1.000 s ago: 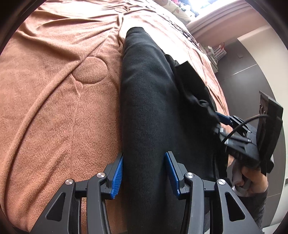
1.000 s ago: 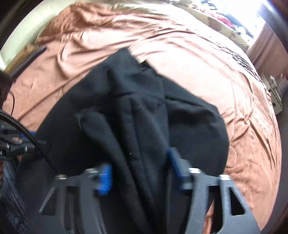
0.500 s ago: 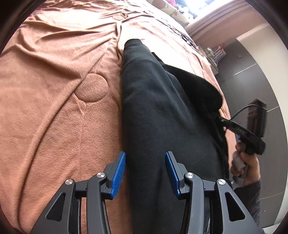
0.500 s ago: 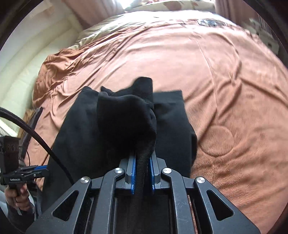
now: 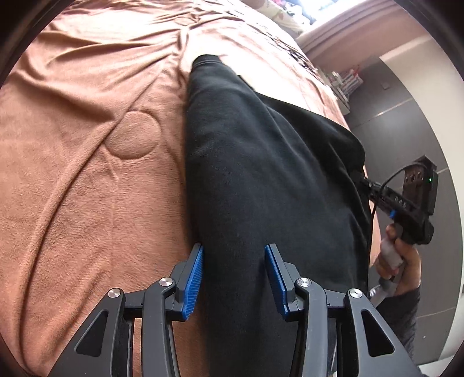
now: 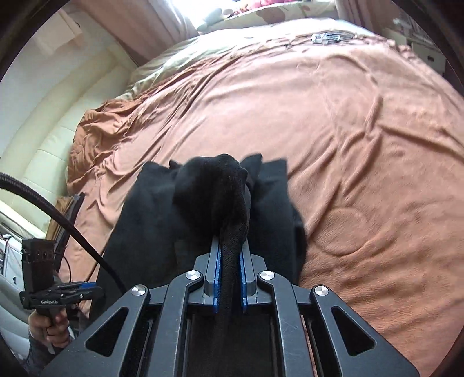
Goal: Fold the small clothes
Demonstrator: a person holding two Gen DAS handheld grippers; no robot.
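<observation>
Tongs first: my right tongs (image 6: 229, 258) are pinched tight on a bunched fold of the black garment (image 5: 261, 179), while my left tongs (image 5: 233, 278) stand spread wide, one blue pad on each side of the cloth without squeezing it. That garment lies lengthwise on the bed's rumpled brown blanket (image 5: 87, 174). Only the right view shows the cream padded headboard (image 6: 58, 127) and curtains (image 6: 139, 26); only the left view shows the grey wall panels (image 5: 406, 116) beyond the bed.
</observation>
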